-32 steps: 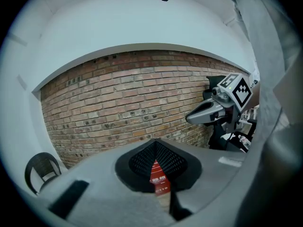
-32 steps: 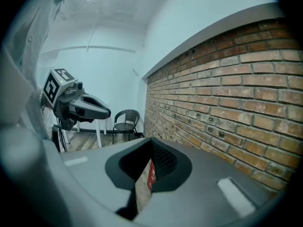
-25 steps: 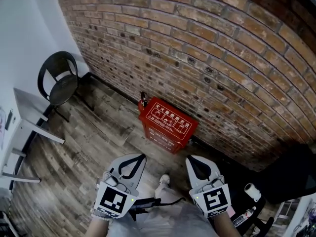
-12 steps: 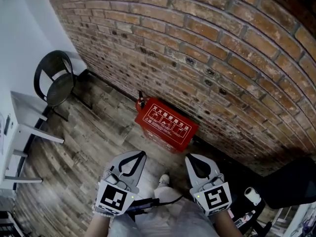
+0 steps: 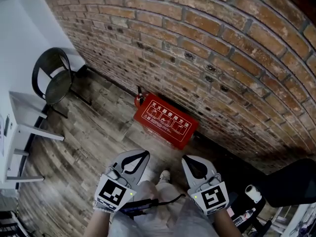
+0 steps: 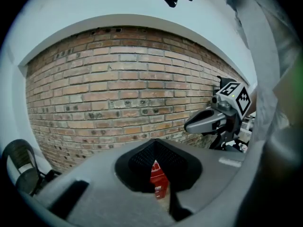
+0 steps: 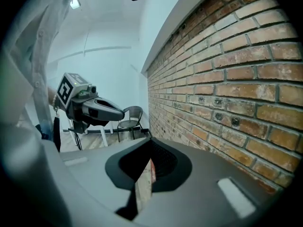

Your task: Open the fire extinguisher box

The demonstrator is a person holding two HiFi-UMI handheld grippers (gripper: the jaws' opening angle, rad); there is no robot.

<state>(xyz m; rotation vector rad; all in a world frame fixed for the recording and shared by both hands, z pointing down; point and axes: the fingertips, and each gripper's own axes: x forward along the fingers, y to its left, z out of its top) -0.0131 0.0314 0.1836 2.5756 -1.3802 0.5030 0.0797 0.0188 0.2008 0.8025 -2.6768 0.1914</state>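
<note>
Red fire extinguisher box (image 5: pixel 165 120), long axis along brick wall (image 5: pixel 222 43); left gripper (image 5: pixel 144 153), right gripper (image 5: pixel 184 158) fingers pressed together.

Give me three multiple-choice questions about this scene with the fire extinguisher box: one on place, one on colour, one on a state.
1. Where is the box?
A. hung high up
B. on the floor against the brick wall
C. on a shelf
2. What colour is it?
A. red
B. green
C. yellow
3. How is its lid?
A. open
B. missing
C. closed
Answers: B, it sits on the planks at the wall's foot; A, it is red all over with white print; C, the lid lies flat on top.
</note>
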